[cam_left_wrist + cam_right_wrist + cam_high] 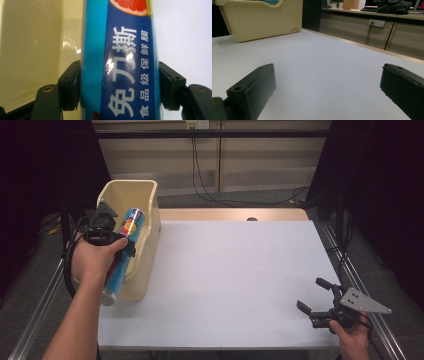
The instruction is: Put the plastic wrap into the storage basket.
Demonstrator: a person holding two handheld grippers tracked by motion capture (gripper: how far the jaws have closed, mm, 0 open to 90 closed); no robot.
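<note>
The roll (122, 252), judged light, stiff and glossy-slick, is clamped mid-length by the left tongs (116, 240) over the bin (150, 227), while the right tongs (314, 299), well apart from the bin, are held open.

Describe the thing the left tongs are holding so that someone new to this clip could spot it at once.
Look at the cream bin on the table's left edge. Slanting over its near rim is a long blue tube, clamped by the left tongs. Its glossy blue wrapper with white Chinese lettering and a grapefruit picture sets it apart.
</note>
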